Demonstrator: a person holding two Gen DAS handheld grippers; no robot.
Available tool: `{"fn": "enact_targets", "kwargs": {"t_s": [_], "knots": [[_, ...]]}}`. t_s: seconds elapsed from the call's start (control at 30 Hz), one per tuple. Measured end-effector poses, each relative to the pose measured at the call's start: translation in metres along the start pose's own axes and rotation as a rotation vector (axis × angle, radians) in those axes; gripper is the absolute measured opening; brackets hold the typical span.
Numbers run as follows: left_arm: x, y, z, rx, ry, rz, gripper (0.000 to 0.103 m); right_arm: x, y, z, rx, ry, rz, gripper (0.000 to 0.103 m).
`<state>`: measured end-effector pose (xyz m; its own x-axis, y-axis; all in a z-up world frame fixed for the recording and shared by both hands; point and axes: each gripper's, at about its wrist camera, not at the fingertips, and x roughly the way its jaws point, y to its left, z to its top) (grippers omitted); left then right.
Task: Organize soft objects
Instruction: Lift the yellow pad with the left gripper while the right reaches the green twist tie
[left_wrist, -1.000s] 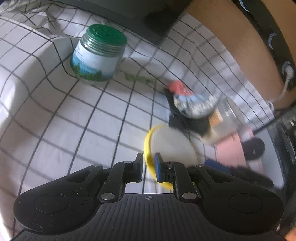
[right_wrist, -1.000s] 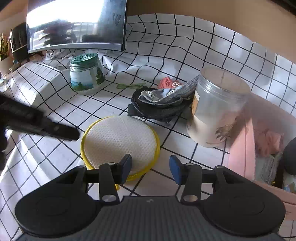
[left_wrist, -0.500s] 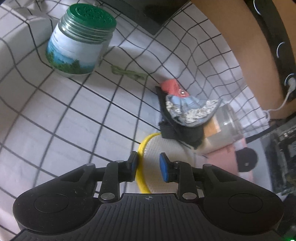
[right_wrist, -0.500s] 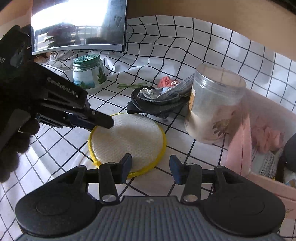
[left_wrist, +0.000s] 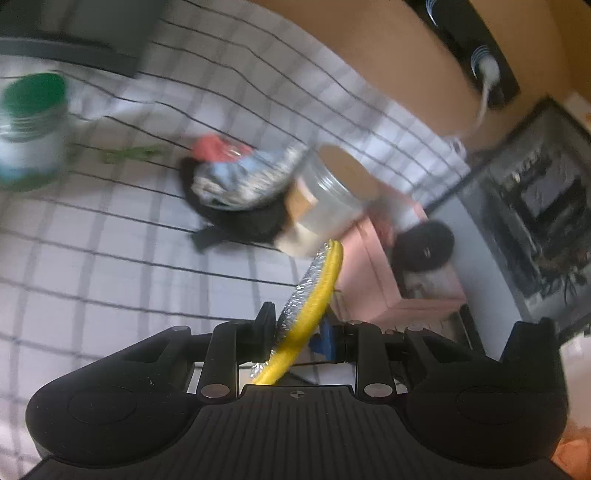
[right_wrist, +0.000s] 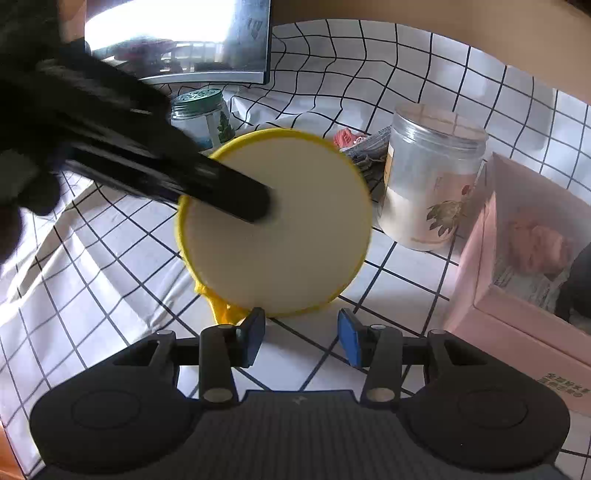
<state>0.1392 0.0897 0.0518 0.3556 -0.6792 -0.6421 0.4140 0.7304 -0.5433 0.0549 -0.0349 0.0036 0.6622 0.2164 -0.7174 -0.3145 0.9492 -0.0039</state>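
Yellow-rimmed round pad (left_wrist: 314, 295) stands on edge between my left gripper (left_wrist: 295, 332) jaws, which have just been opening; whether they clamp it I cannot tell, but it is up off the checked cloth (left_wrist: 110, 258), presumably bound for the pink box (left_wrist: 369, 280). From the right wrist, my right gripper (right_wrist: 301, 339) hangs open and empty below the pad (right_wrist: 280, 229), spare for the fabric pile (right_wrist: 365, 147) beside the clear jar (right_wrist: 432, 184).

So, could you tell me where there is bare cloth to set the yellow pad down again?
Bare cloth lies lower left of the lifted pad, clear to the near edge, and a smaller patch sits between the right gripper and the pink box. It is crowded behind: clear jar, clothes pile and green-lidded jar.
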Motion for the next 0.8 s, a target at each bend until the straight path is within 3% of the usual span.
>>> {"fn": "enact_targets", "kwargs": {"t_s": [0.07, 0.17, 0.4, 0.6, 0.8], "knots": [[0.012, -0.010, 0.001, 0.063, 0.024, 0.020, 0.028, -0.002, -0.002, -0.003, -0.001, -0.005, -0.004, 0.045], [0.020, -0.026, 0.000, 0.166, 0.021, 0.115, 0.020, -0.007, -0.007, -0.008, 0.021, -0.013, -0.009, 0.045], [0.009, -0.046, -0.007, 0.261, -0.061, 0.271, 0.018, -0.030, -0.014, -0.009, 0.033, -0.064, -0.031, 0.047], [-0.019, -0.039, -0.007, 0.251, -0.139, 0.325, 0.018, -0.039, -0.008, 0.021, -0.012, -0.107, -0.041, 0.054], [-0.073, 0.012, -0.018, 0.087, -0.274, 0.378, 0.018, -0.033, 0.021, 0.087, -0.106, -0.144, -0.001, 0.064]]}}
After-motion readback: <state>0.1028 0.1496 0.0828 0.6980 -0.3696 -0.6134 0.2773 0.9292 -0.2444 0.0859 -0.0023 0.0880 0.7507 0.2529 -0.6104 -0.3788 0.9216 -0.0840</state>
